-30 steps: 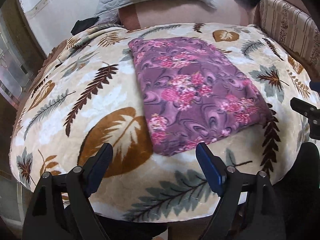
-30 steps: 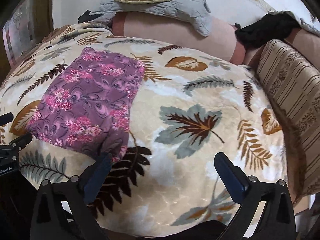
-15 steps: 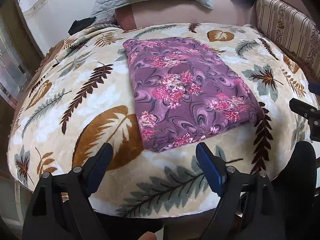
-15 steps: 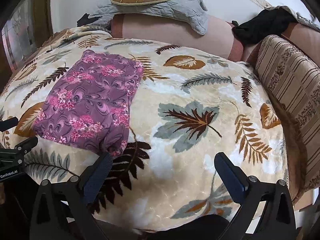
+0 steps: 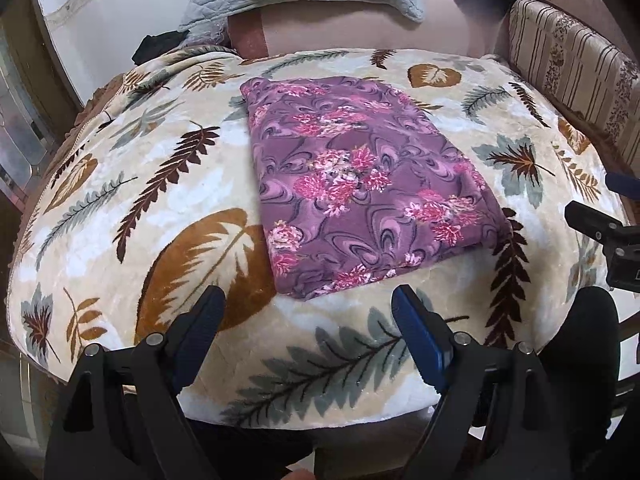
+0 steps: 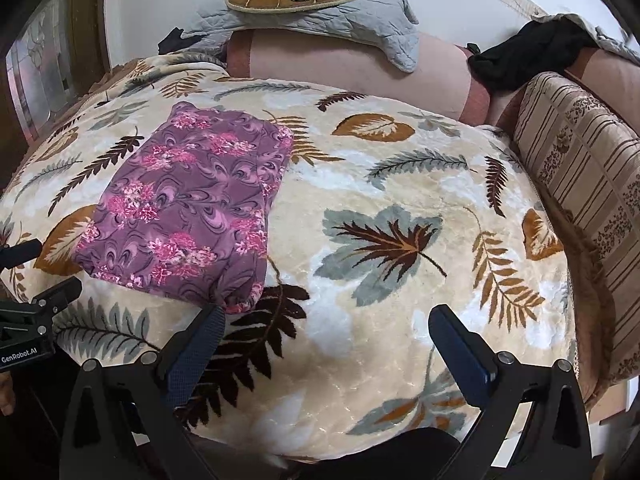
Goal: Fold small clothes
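Both tools hung wide open and empty! The left gripper (image 5: 308,312) hovered with the folded purple floral cloth (image 5: 360,176) at twelve o'clock. The right gripper (image 6: 328,328) had it at ten o'clock, flat on the leaf-print blanket (image 6: 380,200).

One folded purple garment (image 5: 360,184) — one leaf-print blanket (image 5: 120,184) — two grippers (image 5: 308,308).

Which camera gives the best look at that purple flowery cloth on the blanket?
The left wrist view. There the folded purple floral cloth lies near the middle of the picture, large, with all its edges visible on the leaf-patterned blanket. The right wrist view shows it whole too, but smaller and off to the left.
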Demonstrator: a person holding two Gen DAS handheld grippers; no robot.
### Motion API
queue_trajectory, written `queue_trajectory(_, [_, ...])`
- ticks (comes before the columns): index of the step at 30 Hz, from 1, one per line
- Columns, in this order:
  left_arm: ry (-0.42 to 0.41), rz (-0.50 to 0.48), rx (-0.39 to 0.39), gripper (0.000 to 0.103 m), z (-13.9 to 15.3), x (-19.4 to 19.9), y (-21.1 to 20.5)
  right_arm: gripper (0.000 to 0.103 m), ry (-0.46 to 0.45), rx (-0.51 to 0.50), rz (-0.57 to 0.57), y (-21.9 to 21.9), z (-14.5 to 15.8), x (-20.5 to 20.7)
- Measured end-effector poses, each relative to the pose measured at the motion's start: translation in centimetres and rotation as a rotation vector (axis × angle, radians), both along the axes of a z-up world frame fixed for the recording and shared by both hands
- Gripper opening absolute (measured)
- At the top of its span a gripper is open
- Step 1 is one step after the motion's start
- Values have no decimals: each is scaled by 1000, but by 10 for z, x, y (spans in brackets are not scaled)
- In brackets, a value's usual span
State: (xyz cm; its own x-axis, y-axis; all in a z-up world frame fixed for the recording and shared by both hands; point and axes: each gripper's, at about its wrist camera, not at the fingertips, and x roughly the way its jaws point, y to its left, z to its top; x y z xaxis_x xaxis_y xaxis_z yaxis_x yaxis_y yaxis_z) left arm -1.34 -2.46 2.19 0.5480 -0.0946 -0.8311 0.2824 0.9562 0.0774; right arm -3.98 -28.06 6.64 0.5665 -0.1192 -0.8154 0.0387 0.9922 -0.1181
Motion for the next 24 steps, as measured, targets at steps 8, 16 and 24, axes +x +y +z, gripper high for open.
queue_trajectory(8, [4, -18, -14, 86, 0, -4, -4, 102, -2, 1, 2, -1, 1, 0])
queue_trajectory(16, [0, -25, -9, 86, 1, -7, -6, 102, -4, -1, -4, -2, 3, -2])
queue_trajectory(24, [0, -27, -12, 86, 2, -11, -8, 102, -7, 0, -8, -3, 4, -4])
